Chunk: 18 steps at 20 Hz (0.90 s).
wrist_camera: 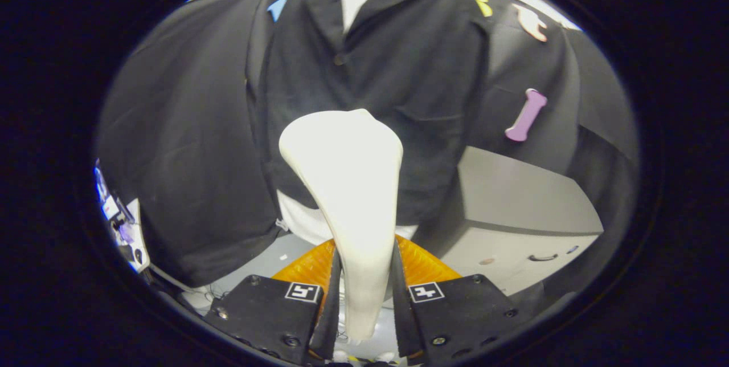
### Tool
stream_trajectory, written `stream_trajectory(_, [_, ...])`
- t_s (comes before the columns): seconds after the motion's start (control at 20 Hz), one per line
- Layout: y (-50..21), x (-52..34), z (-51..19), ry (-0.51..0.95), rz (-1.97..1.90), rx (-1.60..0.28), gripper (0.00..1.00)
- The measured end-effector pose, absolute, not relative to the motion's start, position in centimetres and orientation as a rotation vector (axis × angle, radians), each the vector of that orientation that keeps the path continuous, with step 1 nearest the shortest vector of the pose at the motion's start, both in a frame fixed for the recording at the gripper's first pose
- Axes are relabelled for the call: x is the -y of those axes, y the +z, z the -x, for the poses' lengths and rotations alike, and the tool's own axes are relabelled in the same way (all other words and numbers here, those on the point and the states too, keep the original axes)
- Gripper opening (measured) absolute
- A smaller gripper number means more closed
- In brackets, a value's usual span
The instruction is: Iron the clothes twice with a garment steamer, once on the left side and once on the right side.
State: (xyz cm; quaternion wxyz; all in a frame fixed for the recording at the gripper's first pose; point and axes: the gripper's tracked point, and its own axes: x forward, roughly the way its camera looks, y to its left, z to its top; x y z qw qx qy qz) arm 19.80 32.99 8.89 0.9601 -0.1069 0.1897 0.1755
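**Steamer held by its neck, facing the jacket**

The gripper (364,298) has its jaws closed on the cream garment steamer (344,184), low on its narrow handle (smooth, probably slippery plastic). Just beyond hangs the dark jacket (387,88), soft, light, likely to swing.

Even, moderately bright light, soft shadows; fisheye bends the edges, and focus is slightly soft throughout.
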Motion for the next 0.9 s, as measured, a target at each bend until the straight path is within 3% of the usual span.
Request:
stream_trajectory(0.4, [8.8,-11.5,-12.0,0.169,0.021,-0.341,0.43])
stream_trajectory(0.65, [2.6,0.3,-4.4,0.08,-0.083,-0.361,0.43])
stream_trajectory(0.9, [-4.2,6.4,3.7,0.089,-0.132,-0.459,0.43])
